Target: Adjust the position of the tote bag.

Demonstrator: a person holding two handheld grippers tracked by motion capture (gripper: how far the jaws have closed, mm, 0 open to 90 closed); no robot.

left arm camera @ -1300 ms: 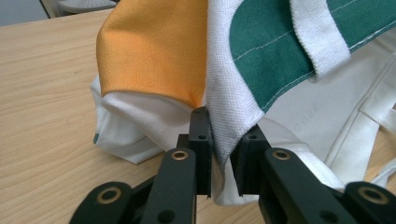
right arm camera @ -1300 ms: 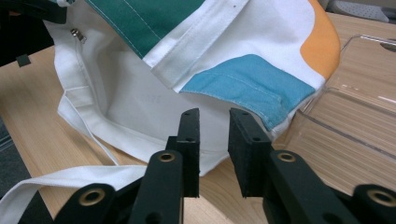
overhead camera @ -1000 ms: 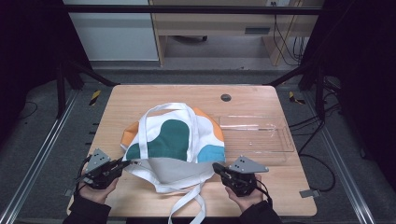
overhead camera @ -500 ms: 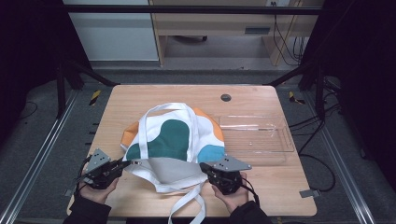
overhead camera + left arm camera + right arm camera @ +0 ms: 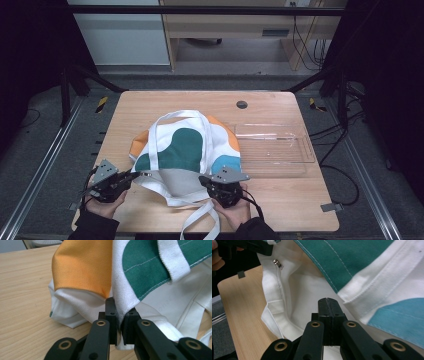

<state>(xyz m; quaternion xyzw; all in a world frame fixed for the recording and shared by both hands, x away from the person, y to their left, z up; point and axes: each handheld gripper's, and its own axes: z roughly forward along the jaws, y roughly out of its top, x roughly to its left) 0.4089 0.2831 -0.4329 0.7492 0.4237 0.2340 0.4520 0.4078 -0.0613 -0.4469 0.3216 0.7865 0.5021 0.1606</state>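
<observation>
Wooden table (image 5: 150, 107): left gripper (image 5: 120, 315) pinches the tote bag (image 5: 187, 150) rim. Right gripper (image 5: 329, 305), jaws pressed together empty (tips at the bag's mouth, its inside hard to make out).

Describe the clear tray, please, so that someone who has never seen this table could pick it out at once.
Start at the wooden table and find the tote bag lying in its middle. The clear tray sits just to the bag's right, toward the table's right edge. It is long, shallow and see-through, so the wood shows through it, unlike the white bag with its green, orange and blue patches.
</observation>
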